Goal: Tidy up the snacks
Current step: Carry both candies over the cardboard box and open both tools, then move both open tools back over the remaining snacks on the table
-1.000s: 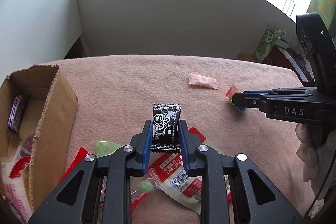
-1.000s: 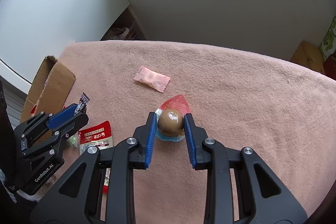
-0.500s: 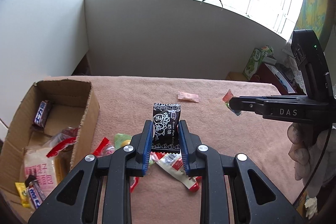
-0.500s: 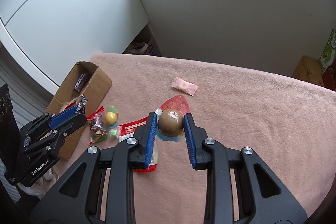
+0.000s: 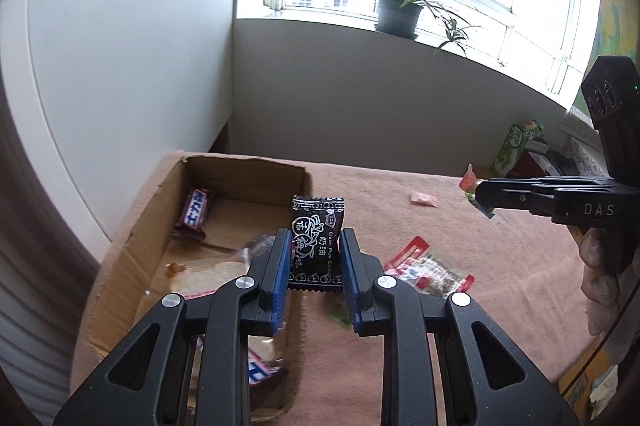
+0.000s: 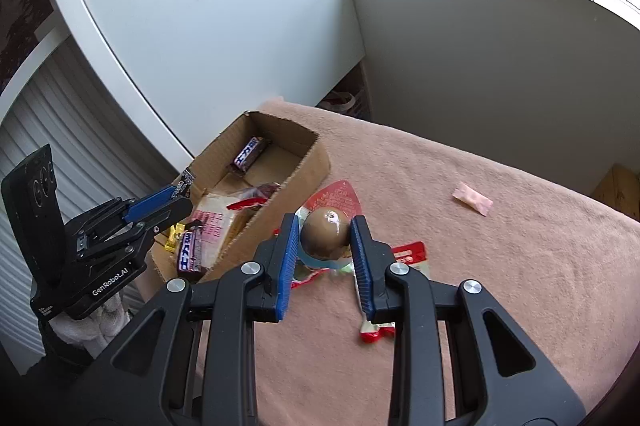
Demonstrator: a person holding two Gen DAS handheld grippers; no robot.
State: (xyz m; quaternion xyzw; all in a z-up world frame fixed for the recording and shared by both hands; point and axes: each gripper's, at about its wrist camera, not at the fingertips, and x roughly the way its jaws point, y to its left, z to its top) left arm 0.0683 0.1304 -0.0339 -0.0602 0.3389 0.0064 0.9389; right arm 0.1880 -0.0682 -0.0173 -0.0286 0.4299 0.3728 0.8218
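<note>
My left gripper (image 5: 314, 258) is shut on a black cream plum candy packet (image 5: 318, 226) and holds it upright above the right wall of the cardboard box (image 5: 136, 246). It also shows in the right wrist view (image 6: 160, 204), over the box (image 6: 310, 168). My right gripper (image 6: 325, 246) is shut on a brown ball snack in a clear wrapper with a red tab (image 6: 325, 232), held above the pink cloth right of the box. In the left wrist view it (image 5: 480, 196) is at the right.
The box holds chocolate bars (image 6: 250, 154), a bread pack (image 6: 216, 218) and other snacks. A red and white packet (image 5: 424, 266) and other wrappers lie on the pink cloth (image 6: 500, 266) beside the box. A small pink candy (image 6: 472, 198) lies farther off. A wall stands behind.
Both grippers have risen and moved left toward the box with their snacks still held. The box has come into fuller view under the left gripper.
</note>
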